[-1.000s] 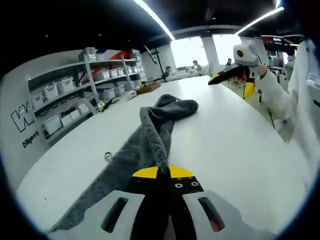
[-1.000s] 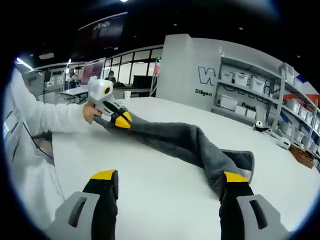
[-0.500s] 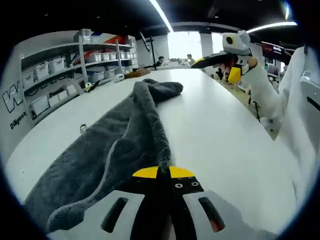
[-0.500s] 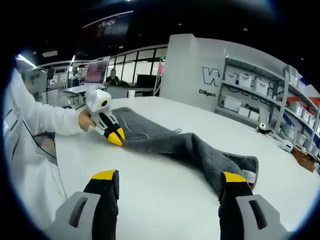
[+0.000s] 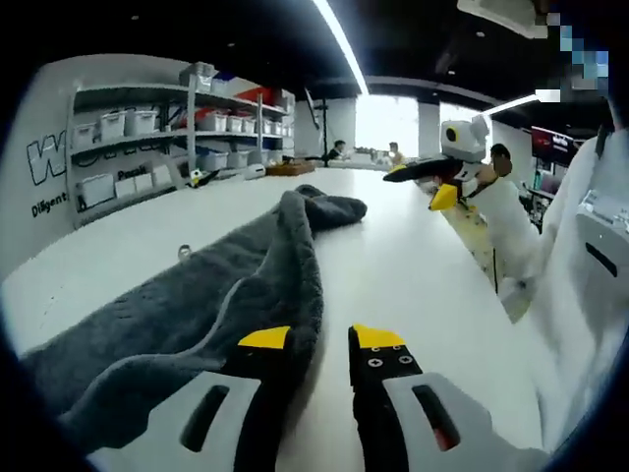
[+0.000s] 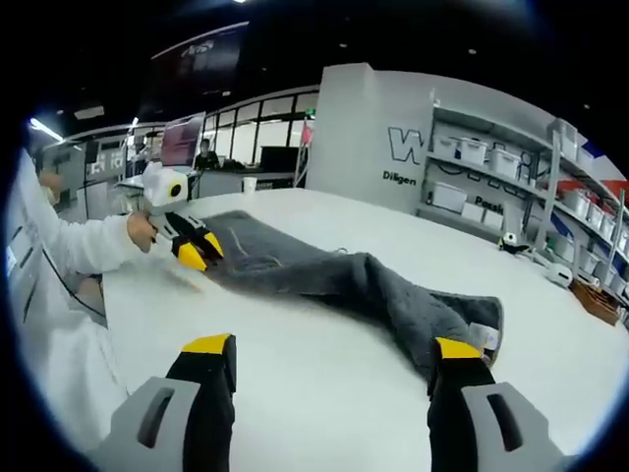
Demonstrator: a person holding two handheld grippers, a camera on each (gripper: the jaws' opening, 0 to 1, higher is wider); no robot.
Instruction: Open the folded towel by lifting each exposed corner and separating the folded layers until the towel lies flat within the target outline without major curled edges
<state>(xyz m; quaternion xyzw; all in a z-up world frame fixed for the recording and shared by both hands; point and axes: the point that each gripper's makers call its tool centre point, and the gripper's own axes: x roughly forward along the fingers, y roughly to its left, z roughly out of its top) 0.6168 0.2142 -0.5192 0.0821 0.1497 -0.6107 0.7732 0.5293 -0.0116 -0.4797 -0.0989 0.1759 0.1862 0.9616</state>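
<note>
**Towel half spread, far end still bunched**

The grey towel [image 5: 246,285] lies on the white table [image 5: 413,256], running away from my left gripper [image 5: 320,340] toward a heaped, folded end [image 5: 329,206] further up the tabletop. From the right gripper view the same towel [image 6: 344,280] reads as a long band: broader and flatter at the left-hand end, narrowing into a twisted ridge, then lumped up beside my right gripper [image 6: 334,354]. I can make out no target outline on the table.

My left jaws stand parted with nothing between them; the towel's edge lies under and just beside the left-hand jaw. My right jaws are spread wide and empty too, with the bunched end close by the right-hand tip.

I judge this to be between grasps: one end laid down and let go, the other end not yet opened. The next move, as I read it, calls for the right gripper to find an exposed corner in that heaped end, pinch only the top layer, and draw it outward so the twist unrolls. The risk is catching several layers at once and dragging the whole towel.

Shelving with bins [image 5: 147,138] lines the far wall.
</note>
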